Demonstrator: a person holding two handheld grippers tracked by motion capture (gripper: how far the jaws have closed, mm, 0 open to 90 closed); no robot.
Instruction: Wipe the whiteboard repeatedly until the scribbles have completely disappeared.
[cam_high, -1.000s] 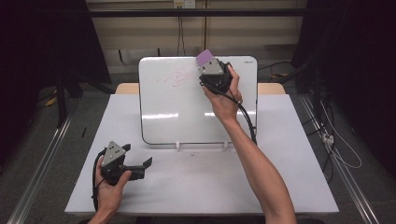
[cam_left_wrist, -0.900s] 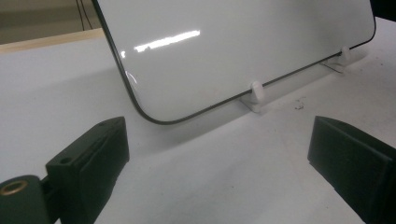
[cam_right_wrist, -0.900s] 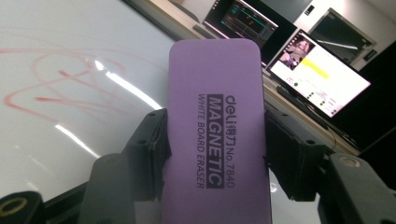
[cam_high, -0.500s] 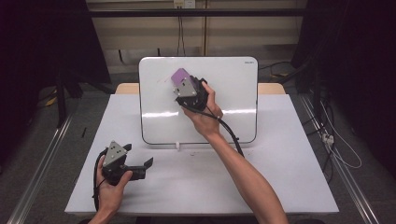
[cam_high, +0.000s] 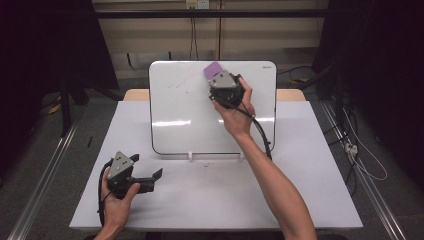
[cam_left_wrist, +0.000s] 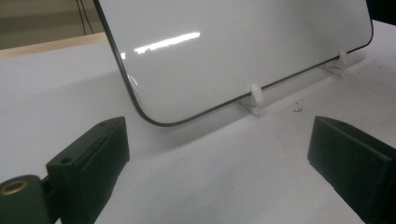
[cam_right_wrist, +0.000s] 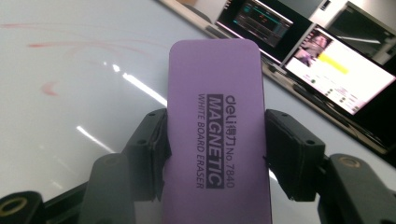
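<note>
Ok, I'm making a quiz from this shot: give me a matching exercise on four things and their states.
Things:
1. purple eraser
2. left gripper
3. whiteboard
4. right gripper

States:
A. open, low over the table
B. faint red marks
C. clamped between two jaws
D. raised at the board's top

Pairs: 1-C, 2-A, 3-B, 4-D

Two lit monitors (cam_right_wrist: 322, 51) glow beyond the white table (cam_high: 310, 150).

purple eraser (cam_right_wrist: 215, 135) | print: "deli No.7840", "MAGNETIC", "WHITE BOARD ERASER" | whiteboard (cam_high: 185, 120) corner mark: unreadable
</note>
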